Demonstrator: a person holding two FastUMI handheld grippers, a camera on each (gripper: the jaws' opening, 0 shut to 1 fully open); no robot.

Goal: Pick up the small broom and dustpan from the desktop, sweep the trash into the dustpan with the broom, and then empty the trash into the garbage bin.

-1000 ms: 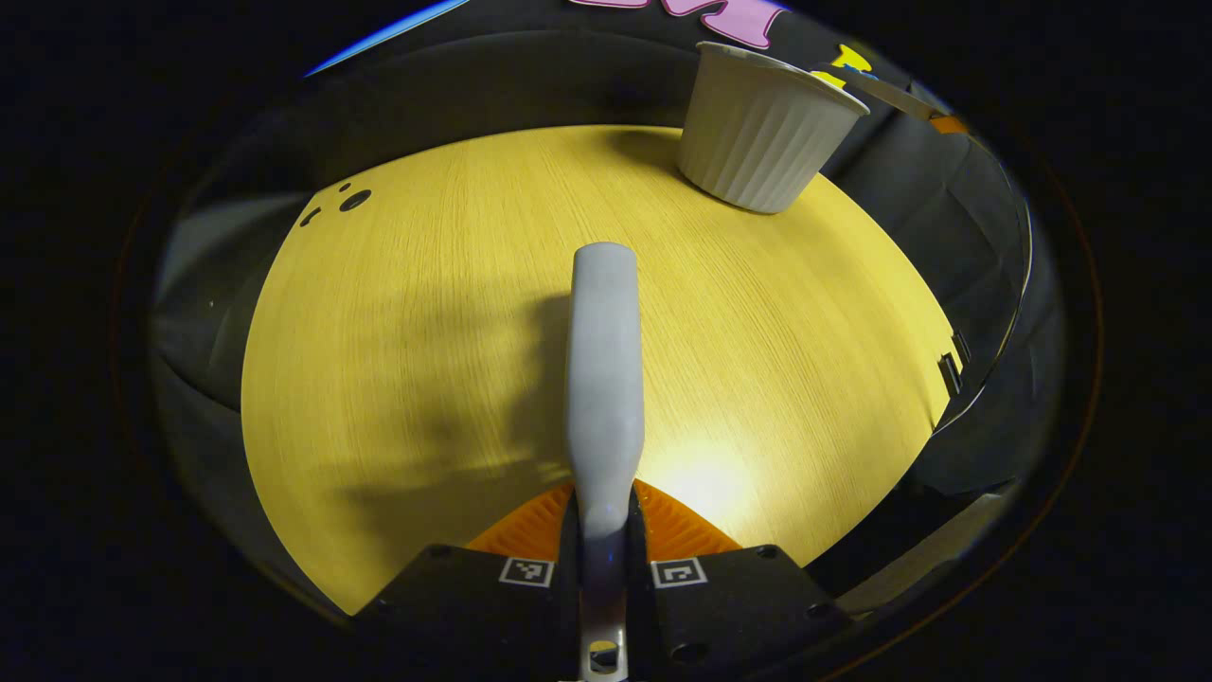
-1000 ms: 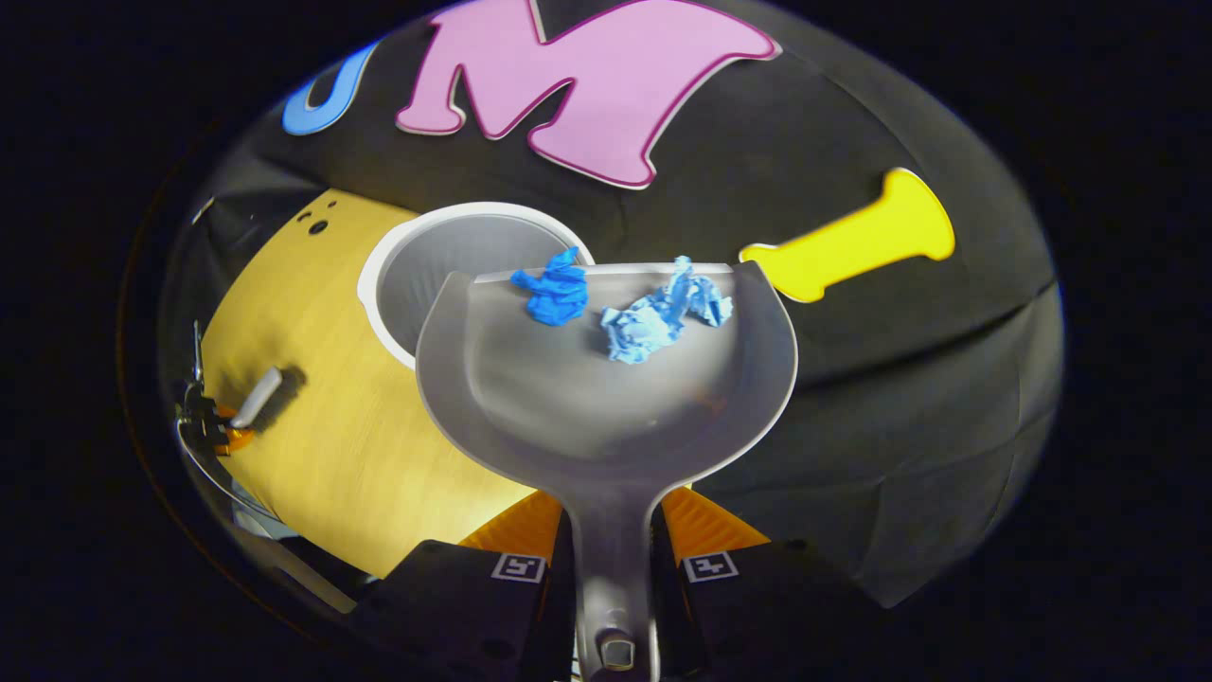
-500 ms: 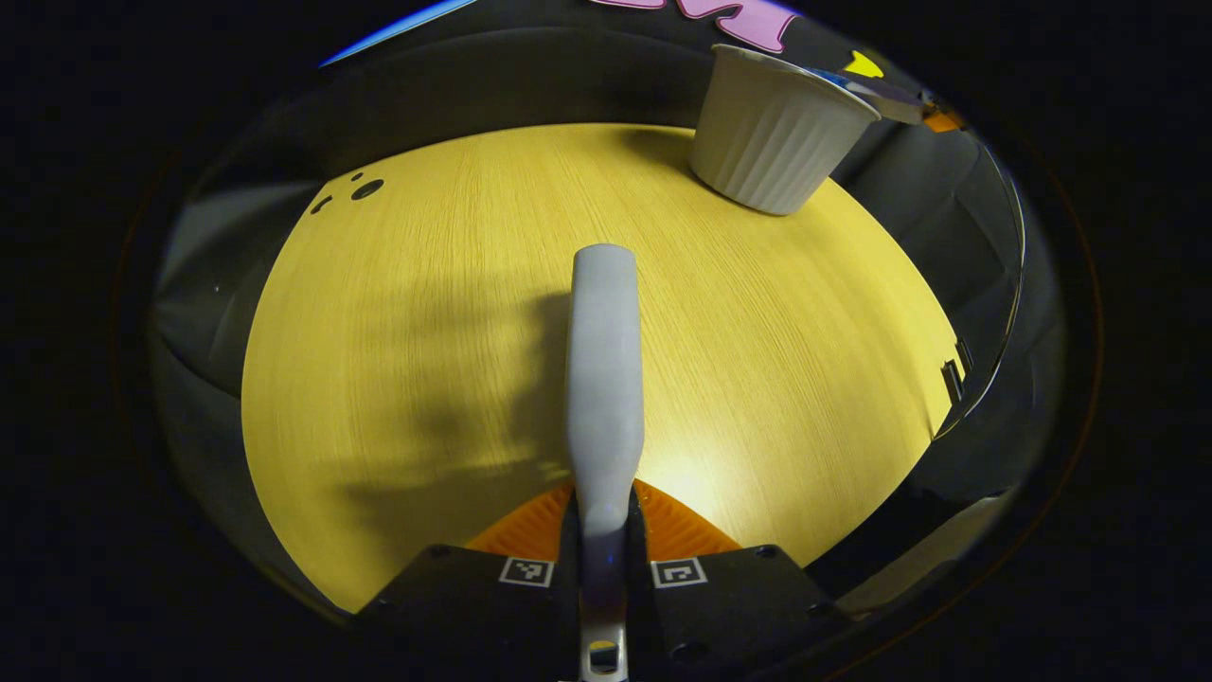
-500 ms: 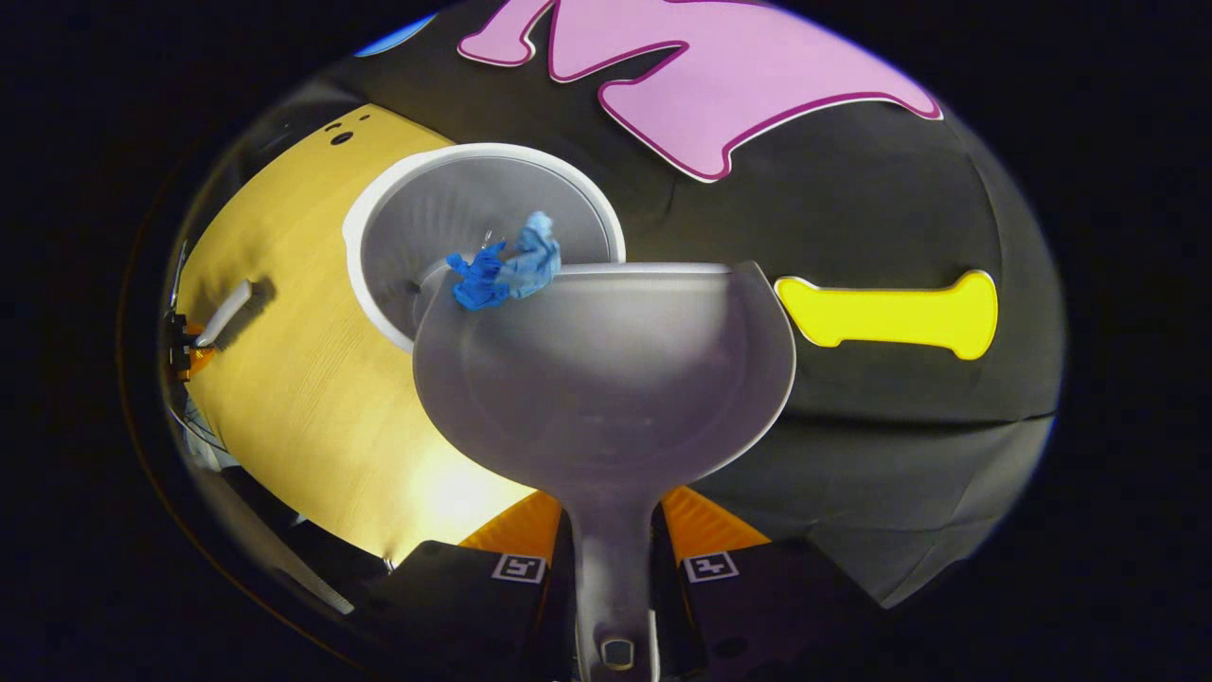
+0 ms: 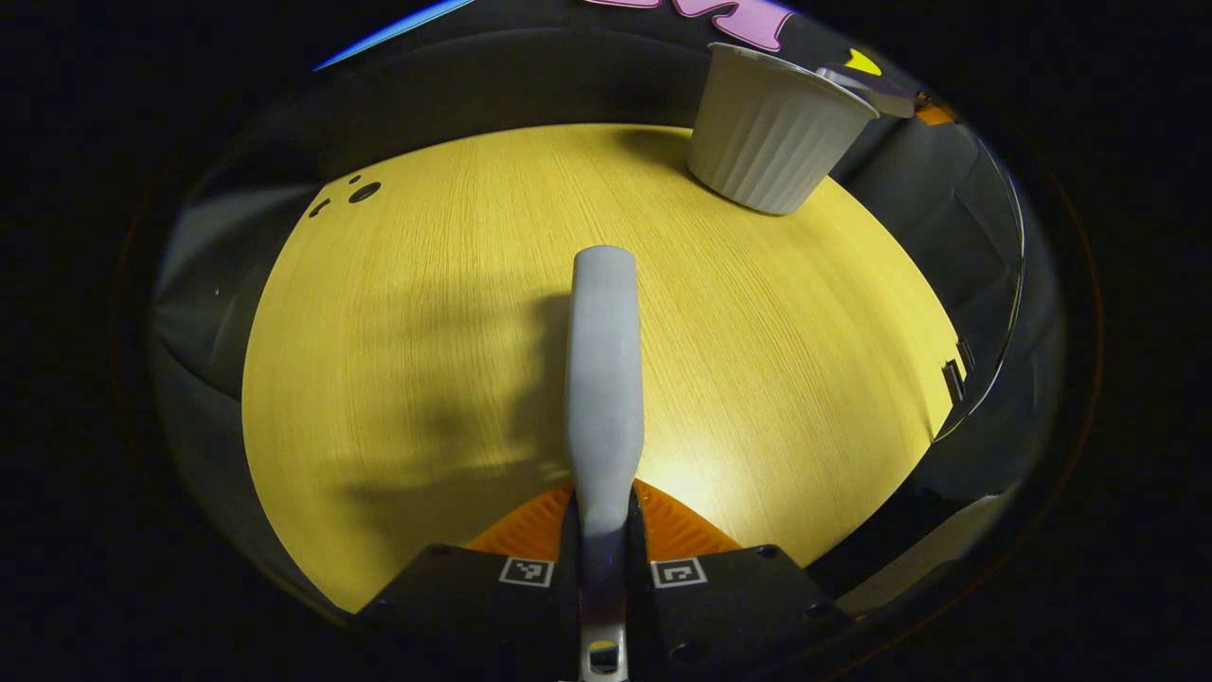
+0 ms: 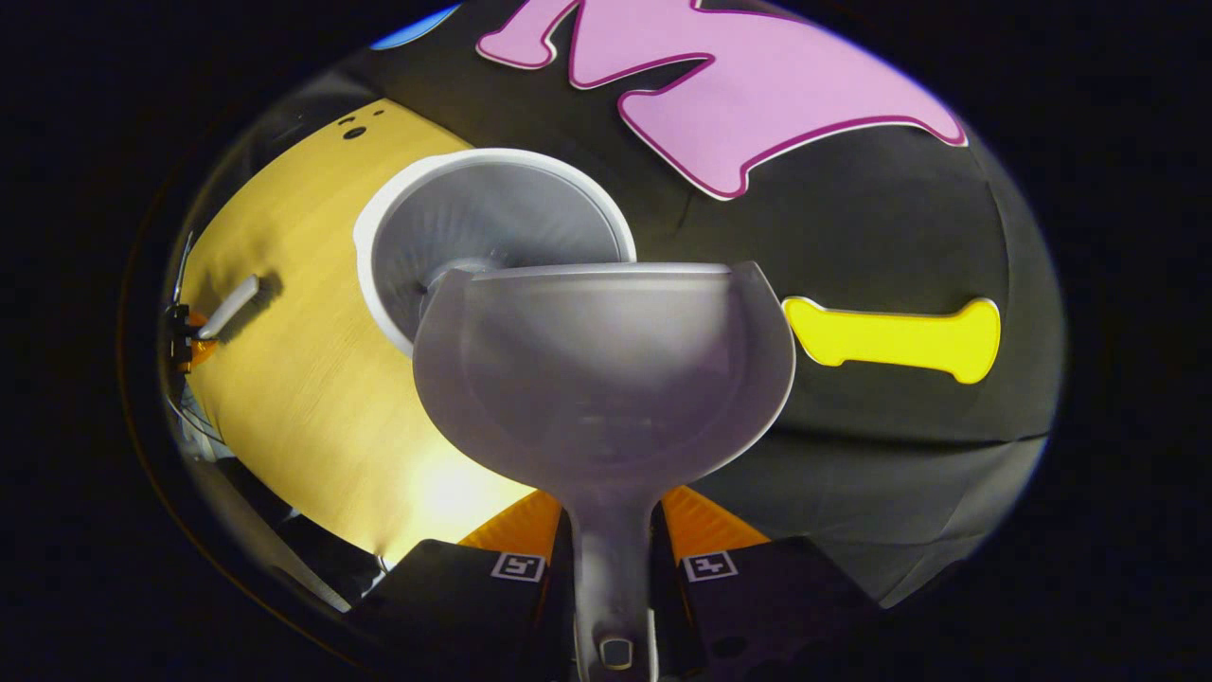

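Right gripper fingers clamp the dustpan handle; pan light, stiff, smooth, tipped over the bin ahead. Left gripper fingers clamp the broom handle, light, rigid.

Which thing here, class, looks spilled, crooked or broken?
Nothing stands out. The bin stands upright on the table. The right claw holds an empty dustpan over it; the left claw holds the broom.

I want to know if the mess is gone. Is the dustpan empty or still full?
Empty. The dustpan, held over the white bin by the right gripper, shows only its bare grey inside, with no trash on it.
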